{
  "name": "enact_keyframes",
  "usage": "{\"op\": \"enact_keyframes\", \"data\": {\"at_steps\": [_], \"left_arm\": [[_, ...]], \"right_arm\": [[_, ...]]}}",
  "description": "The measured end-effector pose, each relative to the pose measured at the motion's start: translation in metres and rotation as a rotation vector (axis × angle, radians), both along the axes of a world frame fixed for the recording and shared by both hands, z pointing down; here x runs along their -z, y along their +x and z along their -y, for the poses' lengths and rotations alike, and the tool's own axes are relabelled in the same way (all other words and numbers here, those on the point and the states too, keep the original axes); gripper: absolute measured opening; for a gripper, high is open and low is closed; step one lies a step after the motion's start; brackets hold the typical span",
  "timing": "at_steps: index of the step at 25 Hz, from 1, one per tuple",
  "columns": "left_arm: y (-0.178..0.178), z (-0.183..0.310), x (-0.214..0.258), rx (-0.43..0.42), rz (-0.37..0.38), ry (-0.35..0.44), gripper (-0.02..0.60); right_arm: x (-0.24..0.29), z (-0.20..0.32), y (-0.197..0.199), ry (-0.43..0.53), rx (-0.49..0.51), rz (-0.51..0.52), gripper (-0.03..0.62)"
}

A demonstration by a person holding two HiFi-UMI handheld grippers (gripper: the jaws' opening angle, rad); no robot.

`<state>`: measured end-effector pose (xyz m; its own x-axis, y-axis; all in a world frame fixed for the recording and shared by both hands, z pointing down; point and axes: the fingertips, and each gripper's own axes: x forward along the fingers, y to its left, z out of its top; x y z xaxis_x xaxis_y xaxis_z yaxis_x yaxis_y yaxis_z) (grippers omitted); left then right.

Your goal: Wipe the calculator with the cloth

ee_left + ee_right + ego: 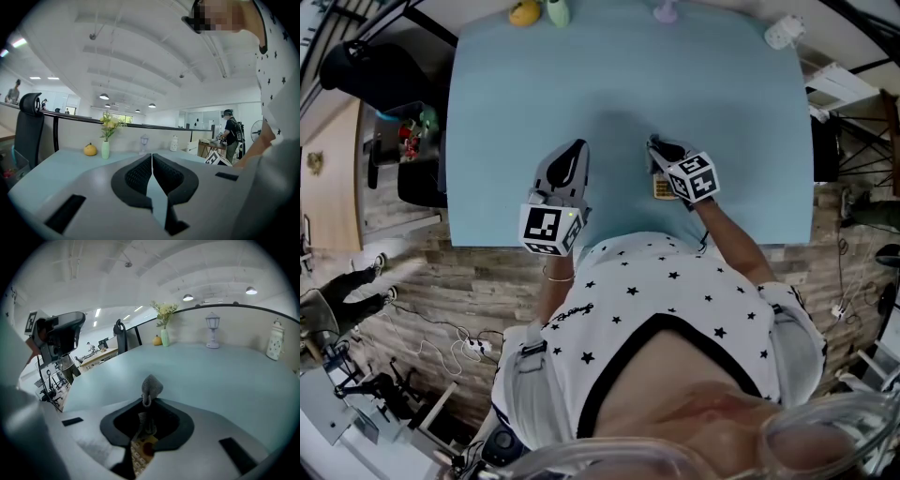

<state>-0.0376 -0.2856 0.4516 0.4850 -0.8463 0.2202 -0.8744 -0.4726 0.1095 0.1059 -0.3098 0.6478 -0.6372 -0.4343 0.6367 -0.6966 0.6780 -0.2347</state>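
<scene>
**Left gripper** (pixel 152 161): the jaws are pressed together and nothing is held between them. It is placed left of centre in the head view, over the table (pixel 628 84) near its lower edge, apart from the work.

**Right gripper** (pixel 147 403): the jaws are pinched on the cloth (pixel 151 386). A grey tuft is shown above the tips. The rest is hung down inside the jaw opening and appears to reach the calculator (pixel 139 453).

**Cloth:** judged soft, light and limp. It is best taken by a bunched fold, as is done here.

**Calculator:** found right of centre in the head view, near the table's lower edge, directly under the right gripper. It is judged light and stiff, and likely to slide on the smooth top when wiped. It is best steadied at an edge, off the keys.

**Views:**
- **Head view:** the spacing of both grippers is given, but the calculator is seen only as a yellowish sliver.
- **Right gripper view:** the keys and the pinch on the cloth are shown.
- **Left gripper view:** neither the cloth nor the calculator is shown.
</scene>
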Motion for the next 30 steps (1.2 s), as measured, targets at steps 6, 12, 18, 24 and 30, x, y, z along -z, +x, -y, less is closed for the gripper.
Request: {"op": "enact_keyframes", "data": {"at_steps": [6,12,18,24,30], "left_arm": [[0.004,-0.001,0.002,-0.011,0.001,0.006,0.031],[0.009,-0.002,0.003,-0.031,-0.003,0.007,0.031],[0.014,-0.001,0.007,-0.056,0.002,0.012,0.031],[0.020,-0.001,0.009,-0.075,0.006,0.013,0.031],[0.021,-0.003,0.008,-0.085,0.007,0.011,0.031]], "right_arm": [[0.001,0.005,0.014,0.003,-0.037,-0.012,0.055],[-0.002,0.010,0.038,0.000,-0.098,-0.026,0.055],[-0.002,0.013,0.060,-0.002,-0.167,-0.027,0.055],[-0.002,0.010,0.076,-0.005,-0.217,-0.029,0.055],[-0.004,0.008,0.076,-0.002,-0.225,-0.041,0.055]]}}
